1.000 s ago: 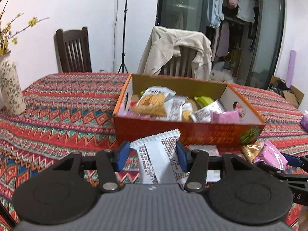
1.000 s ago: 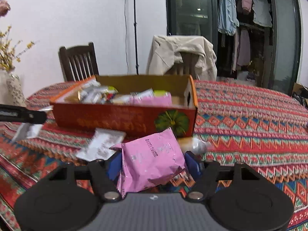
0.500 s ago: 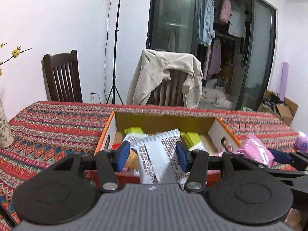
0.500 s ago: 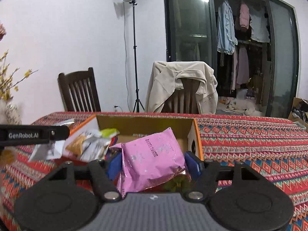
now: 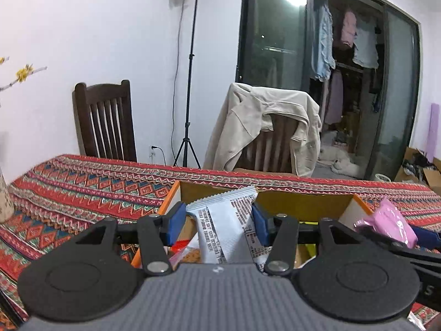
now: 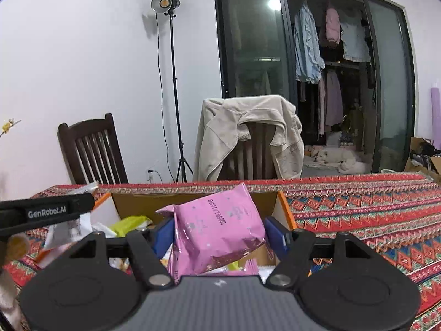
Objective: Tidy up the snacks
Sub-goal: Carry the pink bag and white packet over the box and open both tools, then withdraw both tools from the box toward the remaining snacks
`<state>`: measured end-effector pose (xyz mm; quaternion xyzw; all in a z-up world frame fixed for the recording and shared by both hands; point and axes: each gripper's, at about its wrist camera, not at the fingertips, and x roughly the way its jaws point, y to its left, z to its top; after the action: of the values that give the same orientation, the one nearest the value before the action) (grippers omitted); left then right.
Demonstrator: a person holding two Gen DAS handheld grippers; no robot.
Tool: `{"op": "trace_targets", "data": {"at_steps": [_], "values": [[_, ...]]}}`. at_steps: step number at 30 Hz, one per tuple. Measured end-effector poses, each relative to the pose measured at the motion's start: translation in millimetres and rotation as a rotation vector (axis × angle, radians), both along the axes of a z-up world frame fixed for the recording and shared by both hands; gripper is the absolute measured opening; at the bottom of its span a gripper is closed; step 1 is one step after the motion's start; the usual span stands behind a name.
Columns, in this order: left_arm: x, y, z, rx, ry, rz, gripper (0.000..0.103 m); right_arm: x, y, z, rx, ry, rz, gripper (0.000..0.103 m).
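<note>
Packets fill both my grippers; my left gripper [image 5: 218, 222] is clamped on a white crinkled foil snack sachet with black print [image 5: 224, 227], my right gripper [image 6: 219, 235] on a puffy pink plastic snack bag [image 6: 217, 230], both poised above the open orange-sided cardboard box [image 6: 281, 207] on the red patterned tablecloth [image 6: 372, 207]; I judge both light, soft and slippery, the pink one air-filled and crushable; gripping the flat sealed edges seems safest to me.
</note>
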<state>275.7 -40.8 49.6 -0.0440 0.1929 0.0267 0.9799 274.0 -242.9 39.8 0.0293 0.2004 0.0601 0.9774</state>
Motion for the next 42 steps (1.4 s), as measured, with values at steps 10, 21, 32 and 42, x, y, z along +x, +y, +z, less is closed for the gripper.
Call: {"op": "trace_targets", "data": {"at_steps": [10, 21, 32, 42], "values": [[-1.4, 15.8, -6.9, -0.042, -0.008, -0.009, 0.103, 5.9, -6.0, -11.7, 0.036, 0.027, 0.033, 0.088], [-7.9, 14.1, -0.3, -0.058, -0.023, 0.006, 0.103, 0.7, -10.6, -8.7, 0.036, 0.007, 0.000, 0.103], [-16.4, 13.8, 14.7, -0.077, -0.014, 0.010, 0.103, -15.0, -11.3, 10.6, 0.016, -0.010, -0.011, 0.103], [-40.7, 19.3, 16.8, -0.072, 0.045, 0.006, 0.103, -43.4, -24.5, 20.5, -0.040, -0.004, -0.005, 0.103]]}}
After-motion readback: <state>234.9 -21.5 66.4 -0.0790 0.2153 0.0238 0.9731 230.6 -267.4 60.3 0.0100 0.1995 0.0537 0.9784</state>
